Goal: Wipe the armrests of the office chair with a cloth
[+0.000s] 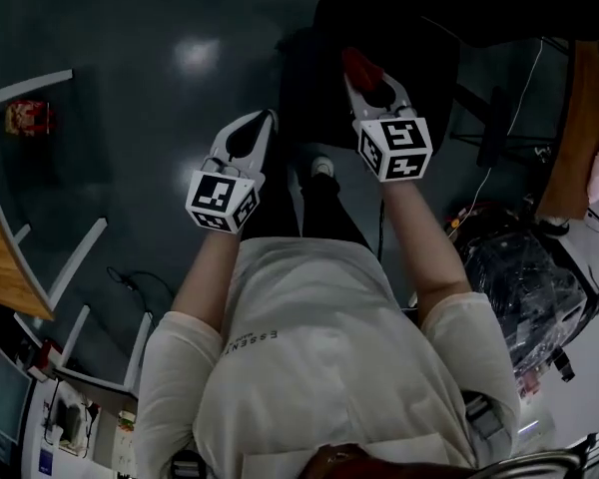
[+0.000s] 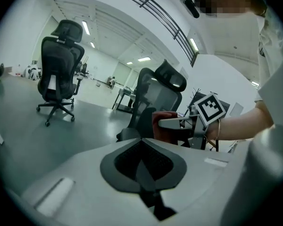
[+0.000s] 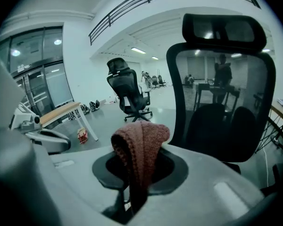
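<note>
floor [image 1: 130, 168] glossy grey | walls [image 2: 19, 36] white | strip lights [image 2: 86, 28] 11 o'clock | wooden table [image 1: 5, 257] 9 o'clock | spare chair [image 2: 59, 74] 10 o'clock

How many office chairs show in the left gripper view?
2. The far chair stands alone at the left; the near chair is at centre, behind the cloth. Others farther back may be too small to tell.

Left claw [image 1: 264, 124] closed empty, right claw [image 1: 363, 74] clamped on cloth [image 3: 140, 145].

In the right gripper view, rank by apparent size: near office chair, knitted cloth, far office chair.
Largest: near office chair. The knitted cloth and far office chair look about alike; the cloth is right at the camera, so unranked.
</note>
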Motion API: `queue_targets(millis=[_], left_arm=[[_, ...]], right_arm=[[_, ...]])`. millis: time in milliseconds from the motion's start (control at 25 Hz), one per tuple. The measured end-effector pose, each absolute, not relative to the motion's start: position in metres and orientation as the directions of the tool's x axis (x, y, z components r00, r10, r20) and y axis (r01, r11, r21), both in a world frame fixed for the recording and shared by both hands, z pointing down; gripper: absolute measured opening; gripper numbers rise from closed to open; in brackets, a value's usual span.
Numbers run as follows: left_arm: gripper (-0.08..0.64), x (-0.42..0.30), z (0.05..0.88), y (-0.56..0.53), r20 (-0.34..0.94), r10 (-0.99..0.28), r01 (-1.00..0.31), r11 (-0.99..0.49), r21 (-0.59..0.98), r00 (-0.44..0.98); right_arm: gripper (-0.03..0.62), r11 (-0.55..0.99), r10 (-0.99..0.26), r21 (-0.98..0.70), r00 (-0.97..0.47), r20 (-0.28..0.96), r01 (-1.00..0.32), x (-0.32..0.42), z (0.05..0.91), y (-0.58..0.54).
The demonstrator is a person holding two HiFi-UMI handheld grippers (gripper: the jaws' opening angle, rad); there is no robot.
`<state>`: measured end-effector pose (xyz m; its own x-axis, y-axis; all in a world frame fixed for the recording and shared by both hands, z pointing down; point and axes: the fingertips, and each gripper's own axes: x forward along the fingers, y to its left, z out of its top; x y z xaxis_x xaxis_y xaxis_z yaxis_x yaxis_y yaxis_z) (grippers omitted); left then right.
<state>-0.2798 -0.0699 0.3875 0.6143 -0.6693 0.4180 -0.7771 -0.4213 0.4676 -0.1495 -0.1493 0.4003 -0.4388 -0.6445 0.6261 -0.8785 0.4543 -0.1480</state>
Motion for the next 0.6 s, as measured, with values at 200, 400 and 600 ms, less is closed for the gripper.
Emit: queue_targets(millis=[200,400,600], left_arm=[[0.015,-0.281,0.435,-0.071,0.467,-0.606,-0.755,-0.406,0.514,0.644],[0.015,-0.282,0.472,-0.067,0.495,-0.581,-0.754,-0.388,0.53,0.646],[0.015,-0.269,0.485,-0.053,0.503,-0.538,-0.729,-0.396,0.558,0.677]], right_arm=[[0.055,0.529,-0.63,-0.015,-0.404,0.663,-0.848,-0.172,0.431,-0.192],[0.055,0.643,-0.588,0.113,-0.394,0.706,-0.757,-0.198,0.459,-0.217],[0.055,0.706,-0.538,0.142,-0.395,0.745,-0.694,-0.209,0.467,-0.221]])
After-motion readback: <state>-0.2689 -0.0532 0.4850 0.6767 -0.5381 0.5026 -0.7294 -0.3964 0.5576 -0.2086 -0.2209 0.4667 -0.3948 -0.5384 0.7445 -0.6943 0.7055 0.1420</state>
